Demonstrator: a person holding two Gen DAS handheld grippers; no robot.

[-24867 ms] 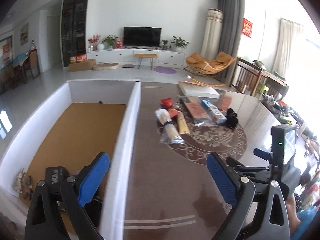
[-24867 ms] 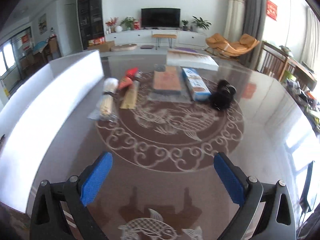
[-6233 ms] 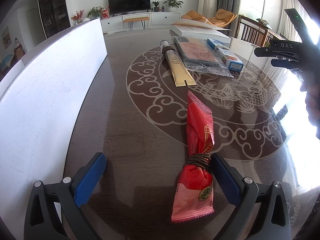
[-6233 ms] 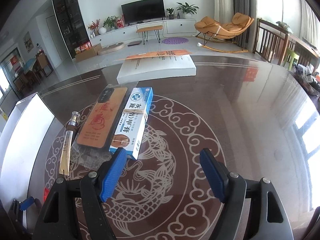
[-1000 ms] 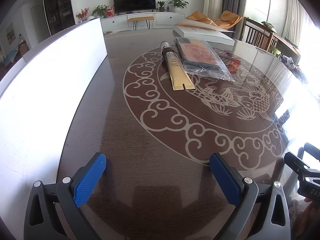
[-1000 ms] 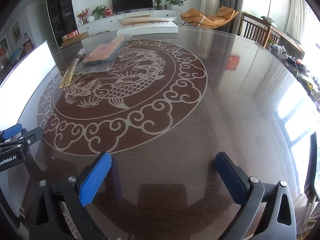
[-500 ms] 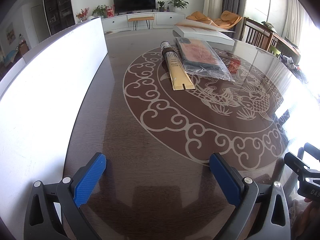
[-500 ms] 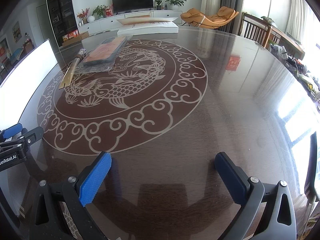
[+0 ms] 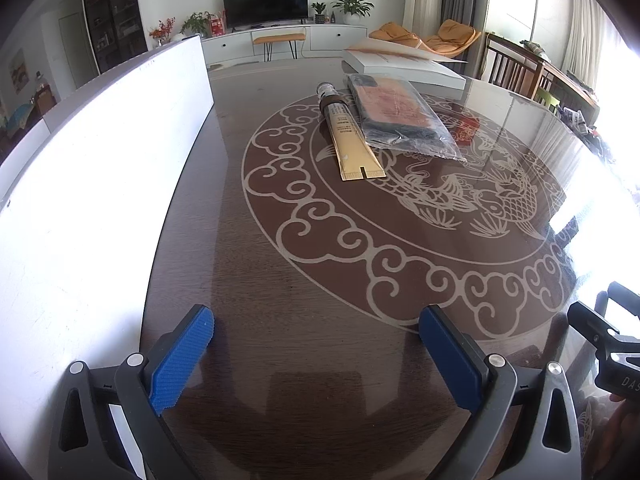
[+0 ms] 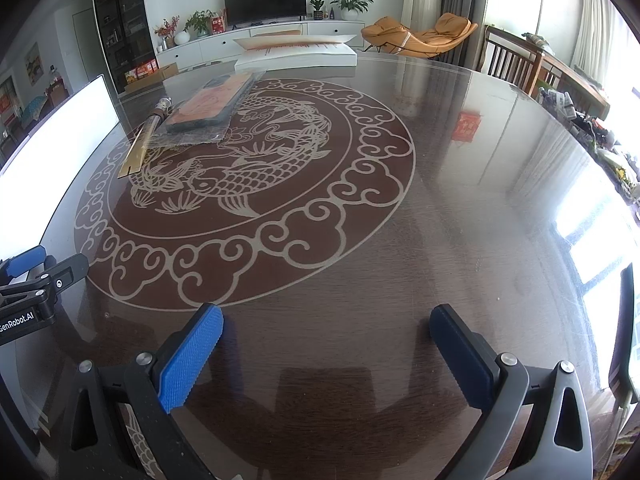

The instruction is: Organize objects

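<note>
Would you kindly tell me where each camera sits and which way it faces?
Left wrist: rides the left claw, low over the table beside the white box wall, facing the gold tube and bagged phone case; its open blue fingers show, the other claw at right.
Right wrist: rides the right claw, further right, facing the same way; open fingers show, the left claw at left.
Shared: tube, bagged case, white box, TV.

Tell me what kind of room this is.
Most likely a home living room: a television on a low white cabinet, an orange lounge chair and potted plants stand beyond the patterned table.
</note>
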